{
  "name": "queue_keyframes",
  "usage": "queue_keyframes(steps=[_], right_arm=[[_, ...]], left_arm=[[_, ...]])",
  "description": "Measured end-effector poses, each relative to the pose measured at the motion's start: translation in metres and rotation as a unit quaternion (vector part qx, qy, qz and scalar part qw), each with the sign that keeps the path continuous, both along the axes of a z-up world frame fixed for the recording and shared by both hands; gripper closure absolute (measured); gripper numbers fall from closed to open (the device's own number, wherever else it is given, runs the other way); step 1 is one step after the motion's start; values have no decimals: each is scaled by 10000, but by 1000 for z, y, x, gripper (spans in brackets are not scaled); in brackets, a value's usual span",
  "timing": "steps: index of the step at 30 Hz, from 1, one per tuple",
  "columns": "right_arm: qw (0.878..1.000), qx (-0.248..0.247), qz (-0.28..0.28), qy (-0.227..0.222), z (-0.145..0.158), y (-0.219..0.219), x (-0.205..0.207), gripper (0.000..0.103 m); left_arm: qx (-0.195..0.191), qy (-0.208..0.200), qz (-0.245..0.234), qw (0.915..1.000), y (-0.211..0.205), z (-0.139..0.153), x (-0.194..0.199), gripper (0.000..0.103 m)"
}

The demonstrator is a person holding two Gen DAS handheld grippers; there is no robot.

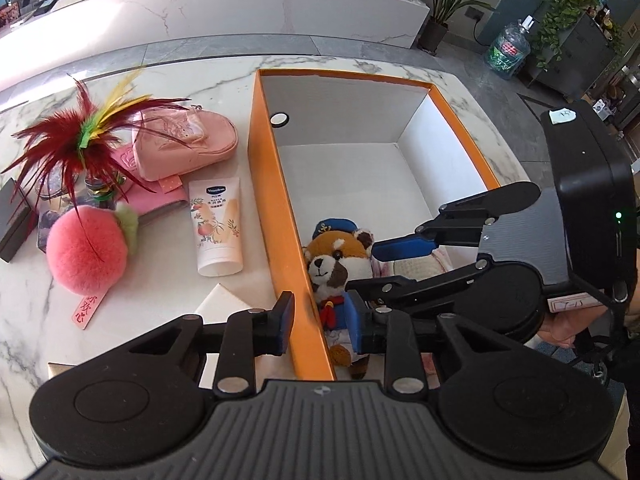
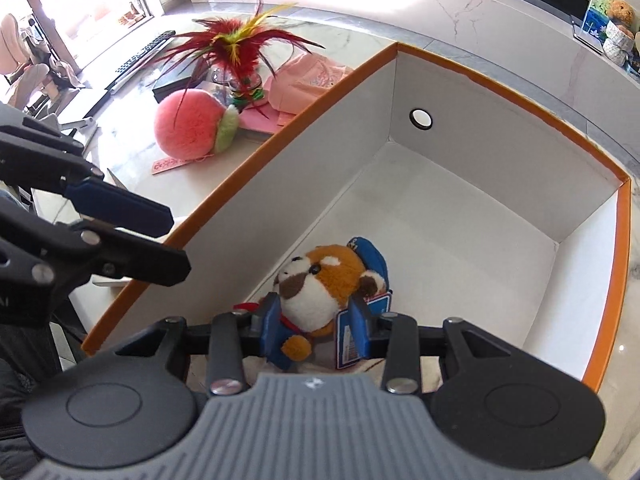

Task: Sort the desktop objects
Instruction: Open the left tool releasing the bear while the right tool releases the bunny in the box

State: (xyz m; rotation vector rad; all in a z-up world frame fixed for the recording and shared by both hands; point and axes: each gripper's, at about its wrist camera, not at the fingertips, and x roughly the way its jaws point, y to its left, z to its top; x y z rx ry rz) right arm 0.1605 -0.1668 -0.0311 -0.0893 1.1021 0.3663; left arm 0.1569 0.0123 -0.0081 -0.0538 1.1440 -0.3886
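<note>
Marble desk [image 1: 160,292], carrying all items.

Toward its right edge as seen from the left wrist: orange box [image 1: 272,208], white inside, open-topped, one round hole in the far end wall.

Right gripper [image 2: 316,322]: reaching down into the box at its near end, narrowly set, pads [image 2: 272,328] clamped on both sides of the plush raccoon [image 2: 320,280].

Left gripper [image 1: 322,320]: above the box's long orange wall near the same end, jaws at a narrow gap, nothing gripped. Wall visible through the gap; contact with it not determinable.

On the desk between the box and the left edge, largest first:
- Pink pouch [image 1: 188,148], flat, near the box wall, on top of a pink notebook.
- Plush peach [image 1: 86,248], nearer the front edge, with a pink tag.
- Feather shuttlecock [image 1: 88,136], upright, red, yellow and green, just behind the peach.
- Cream tube [image 1: 218,228], flat, cap toward the front edge, just beside the box wall.

Plush raccoon: inside the box, near corner, beside the long wall, head in a blue cap, paper tag at the right pad.
</note>
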Motion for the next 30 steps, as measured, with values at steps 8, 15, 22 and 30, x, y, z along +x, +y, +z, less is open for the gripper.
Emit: queue_keyframes(steps=[8, 15, 22, 30], right_arm=[[9980, 393, 247, 423, -22, -7, 7, 87], [9910, 562, 879, 836, -18, 4, -3, 89], [9926, 304, 876, 784, -17, 10, -5, 88], [9995, 79, 320, -2, 32, -14, -27, 67]], left_arm=[[-165, 124, -38, 9998, 4, -9, 4, 82], [-158, 145, -43, 9998, 2, -12, 5, 82], [-117, 138, -5, 9998, 1, -13, 5, 82], [-214, 120, 58, 9997, 4, -11, 2, 82]])
